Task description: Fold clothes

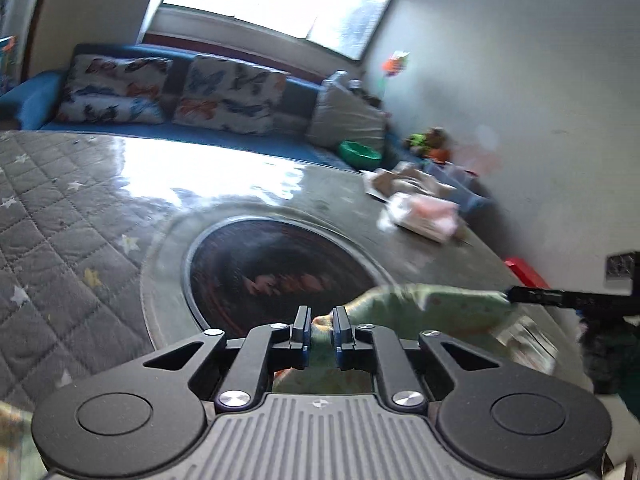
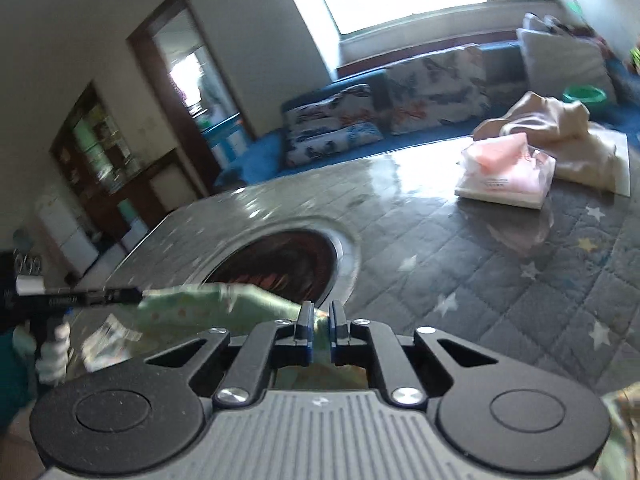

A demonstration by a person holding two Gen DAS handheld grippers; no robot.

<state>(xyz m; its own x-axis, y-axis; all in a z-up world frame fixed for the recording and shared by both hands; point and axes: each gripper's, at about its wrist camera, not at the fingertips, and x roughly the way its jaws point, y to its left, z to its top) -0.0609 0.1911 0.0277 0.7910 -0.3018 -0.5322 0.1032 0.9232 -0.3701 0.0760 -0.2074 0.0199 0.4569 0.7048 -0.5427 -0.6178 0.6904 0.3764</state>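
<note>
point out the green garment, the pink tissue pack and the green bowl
green garment (image 1: 440,304), left wrist view, stretched middle
pink tissue pack (image 2: 506,178), right wrist view, top face
green bowl (image 1: 359,151), left wrist view, rim

Left gripper (image 1: 321,322): jaws pinched on green garment (image 1: 432,304), stretched right to other gripper (image 1: 510,293). Table (image 1: 328,192): quilted star cover, dark round inset at centre; pink packet (image 1: 424,216) and beige cloth (image 1: 404,180) near far right edge.

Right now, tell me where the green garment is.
The green garment hangs stretched between the left gripper and the right gripper, both shut on it, just in front of the table's dark round inset.
</note>
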